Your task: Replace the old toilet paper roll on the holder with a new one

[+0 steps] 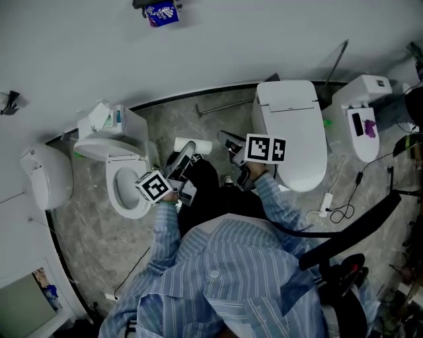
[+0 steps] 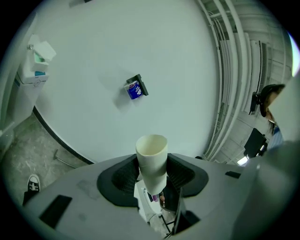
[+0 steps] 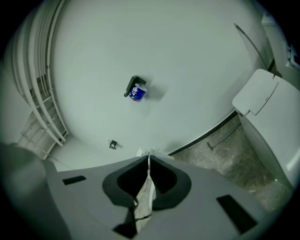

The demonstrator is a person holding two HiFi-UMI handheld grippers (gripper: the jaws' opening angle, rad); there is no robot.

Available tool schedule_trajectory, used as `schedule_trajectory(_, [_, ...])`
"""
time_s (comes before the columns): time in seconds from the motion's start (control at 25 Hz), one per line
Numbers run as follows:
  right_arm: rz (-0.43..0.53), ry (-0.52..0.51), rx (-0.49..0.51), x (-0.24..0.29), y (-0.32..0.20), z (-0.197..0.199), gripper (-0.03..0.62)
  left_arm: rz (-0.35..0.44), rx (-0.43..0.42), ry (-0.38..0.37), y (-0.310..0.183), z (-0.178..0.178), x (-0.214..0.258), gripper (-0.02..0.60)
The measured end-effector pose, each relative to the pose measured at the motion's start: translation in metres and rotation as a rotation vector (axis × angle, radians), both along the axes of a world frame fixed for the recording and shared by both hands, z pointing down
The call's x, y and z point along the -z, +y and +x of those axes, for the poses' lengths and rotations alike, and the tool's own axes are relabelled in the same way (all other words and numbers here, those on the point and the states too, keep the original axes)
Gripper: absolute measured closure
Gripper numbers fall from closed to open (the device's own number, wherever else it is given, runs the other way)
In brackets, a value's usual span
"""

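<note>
A dark holder [image 1: 162, 12] high on the white wall carries a blue-and-white roll [image 2: 135, 89], which the right gripper view shows too as the roll [image 3: 137, 92]. My left gripper [image 2: 152, 174] is shut on a bare cream cardboard tube [image 2: 151, 151] that sticks out past its jaws. In the head view this tube [image 1: 197, 146] lies level over the floor at the left gripper [image 1: 187, 154]. Beside it on the right, my right gripper [image 1: 223, 136] points toward the wall. The right gripper [image 3: 149, 157] has its jaws pressed together with nothing visible between them.
A toilet with an open bowl [image 1: 125, 188] stands to the left, its tank holding a tissue box [image 1: 104, 117]. A closed-lid toilet [image 1: 291, 132] stands to the right, another fixture [image 1: 360, 115] beyond it. A metal bar [image 1: 225, 105] and cables [image 1: 337, 210] lie on the stone floor.
</note>
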State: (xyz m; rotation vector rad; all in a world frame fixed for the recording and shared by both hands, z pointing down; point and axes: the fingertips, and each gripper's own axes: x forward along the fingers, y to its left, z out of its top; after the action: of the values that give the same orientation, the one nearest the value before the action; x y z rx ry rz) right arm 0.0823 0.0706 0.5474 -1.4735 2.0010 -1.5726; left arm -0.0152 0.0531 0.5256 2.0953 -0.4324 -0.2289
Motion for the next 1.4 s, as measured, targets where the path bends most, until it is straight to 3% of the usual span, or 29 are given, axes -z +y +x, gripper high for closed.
schedule_trajectory(0.4, [0.013,-0.014,0.081,0.003,0.025,-0.043,0.576,0.026,0.042,-0.016,0.033,-0.035,0.013,0.399])
schedule_trajectory(0.68, [-0.017,-0.007,0.112,-0.008,0.040,-0.098,0.576,0.002,0.049,-0.053,0.057,-0.087,0.001,0.399])
schedule_trajectory(1.04, [-0.045,0.006,0.091,-0.018,0.091,-0.177,0.576,0.072,0.075,-0.051,0.084,-0.174,0.017,0.399])
schedule_trajectory(1.2, [-0.039,0.022,0.058,-0.020,0.115,-0.194,0.576,0.107,0.058,-0.060,0.102,-0.194,0.014,0.399])
schedule_trajectory(1.4, [-0.037,0.029,0.037,-0.022,0.143,-0.218,0.576,0.095,0.013,-0.051,0.131,-0.206,0.003,0.399])
